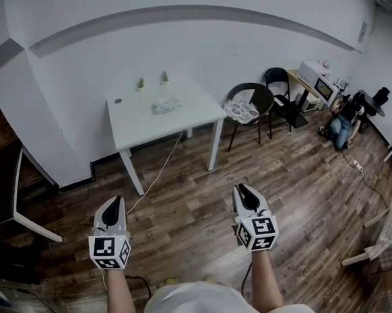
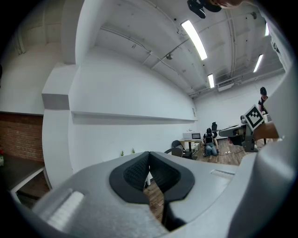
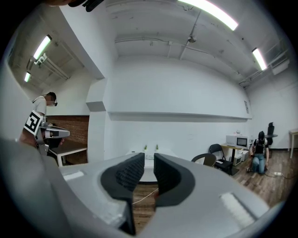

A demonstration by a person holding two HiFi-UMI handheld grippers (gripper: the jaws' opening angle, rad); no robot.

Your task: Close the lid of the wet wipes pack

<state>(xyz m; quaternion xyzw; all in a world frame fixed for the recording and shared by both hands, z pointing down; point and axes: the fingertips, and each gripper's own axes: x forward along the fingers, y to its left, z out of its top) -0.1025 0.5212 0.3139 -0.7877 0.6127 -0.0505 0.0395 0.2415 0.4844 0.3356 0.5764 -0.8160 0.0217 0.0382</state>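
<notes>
The wet wipes pack [image 1: 166, 106] lies on a white table [image 1: 139, 123] far ahead across the wooden floor; I cannot tell how its lid stands from here. My left gripper [image 1: 116, 202] is held low at the left, far short of the table, its pads meeting at the tips with nothing between them [image 2: 149, 155]. My right gripper [image 1: 243, 190] is level with it at the right, and its pads stand a narrow gap apart, empty [image 3: 149, 160]. In the right gripper view, the table [image 3: 150, 168] shows through that gap.
Two small plants [image 1: 140, 84] and a round disc [image 1: 117, 101] stand on the table. A cable [image 1: 158, 174] trails from it over the floor. Black chairs [image 1: 253, 104], a desk with a microwave [image 1: 319, 85] and a seated person [image 1: 345, 126] are at the right. Another white table [image 1: 20, 200] is at the left.
</notes>
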